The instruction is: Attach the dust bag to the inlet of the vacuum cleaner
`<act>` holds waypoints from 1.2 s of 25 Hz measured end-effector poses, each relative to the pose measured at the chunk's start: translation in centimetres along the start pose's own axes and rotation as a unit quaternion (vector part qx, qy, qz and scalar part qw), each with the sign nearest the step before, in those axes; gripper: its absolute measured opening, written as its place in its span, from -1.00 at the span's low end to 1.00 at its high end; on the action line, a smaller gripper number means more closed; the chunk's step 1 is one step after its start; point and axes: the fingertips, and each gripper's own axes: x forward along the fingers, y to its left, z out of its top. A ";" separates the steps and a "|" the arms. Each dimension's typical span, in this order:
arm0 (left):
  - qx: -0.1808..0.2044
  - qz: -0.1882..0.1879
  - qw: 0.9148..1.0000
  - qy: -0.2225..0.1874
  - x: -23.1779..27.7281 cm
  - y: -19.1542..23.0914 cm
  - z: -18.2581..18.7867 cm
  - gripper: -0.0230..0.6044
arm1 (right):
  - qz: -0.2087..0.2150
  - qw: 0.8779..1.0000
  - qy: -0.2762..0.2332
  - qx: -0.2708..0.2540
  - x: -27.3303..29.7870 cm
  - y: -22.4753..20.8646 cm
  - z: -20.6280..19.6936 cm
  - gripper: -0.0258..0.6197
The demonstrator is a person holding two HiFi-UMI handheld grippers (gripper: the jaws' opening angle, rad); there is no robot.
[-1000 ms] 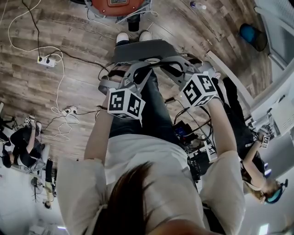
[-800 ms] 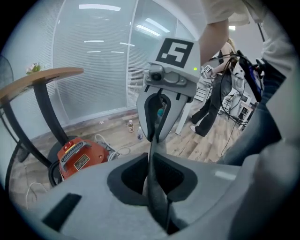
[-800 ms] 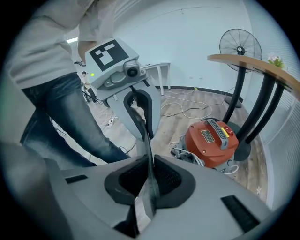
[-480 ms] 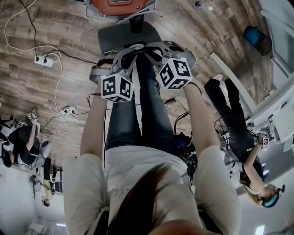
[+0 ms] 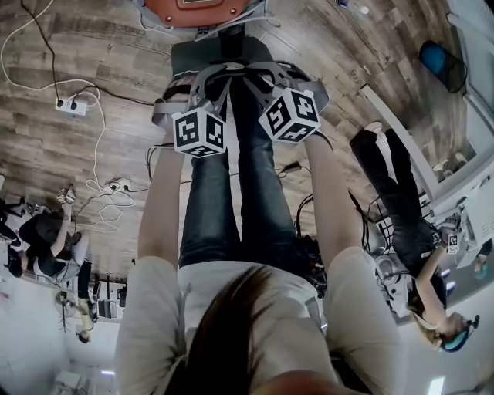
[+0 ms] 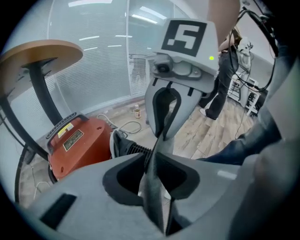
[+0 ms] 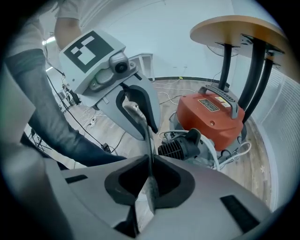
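The dust bag (image 5: pixel 193 55) is held edge-on between both grippers, low over the wooden floor (image 5: pixel 38 146) and just in front of the orange vacuum cleaner (image 5: pixel 202 9). The right gripper (image 7: pixel 149 157) is closed firmly, the bag's thin grey edge being pinched between its fingers. The fingers of the left gripper (image 6: pixel 153 152) have just been opening. The bag's edge is seen between them and appears to be touched on both sides, though how firmly it is pressed cannot be judged in so close and distorted a view. Should that hold be slackened further, the bag could be left hanging from the right side alone. It would then swing or twist, and its opening would be brought askew to the inlet. A bag pushed on crooked could be creased or only partly seated. Compared with the earlier head views, both grippers and the bag have been carried downwards and away from the body, from above the shoes to the vacuum cleaner's near side. The two marker cubes have also been drawn closer together.
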 end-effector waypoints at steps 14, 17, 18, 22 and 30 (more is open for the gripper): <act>0.003 -0.004 0.998 0.056 1.2 1.6 -2.2 -0.78 | 0.000 1.000 0.013 -0.022 1.5 -1.4 -0.7 -0.82; -0.008 0.011 0.998 0.067 1.5 2.0 -2.9 -0.78 | 0.000 1.000 0.017 -0.025 2.2 -1.7 -0.5 -0.82; -0.013 0.016 0.997 0.069 1.6 2.2 -3.0 -0.78 | 0.000 0.999 0.019 -0.027 2.4 -1.9 -0.5 -0.83; -0.025 0.031 0.997 0.071 2.2 3.0 -2.7 -0.78 | 0.000 0.999 0.028 -0.036 2.5 -2.9 -0.7 -0.82; -0.070 0.034 0.994 0.076 3.5 5.1 -2.2 -0.74 | 0.032 0.996 0.051 -0.064 3.1 -6.0 -0.9 -0.78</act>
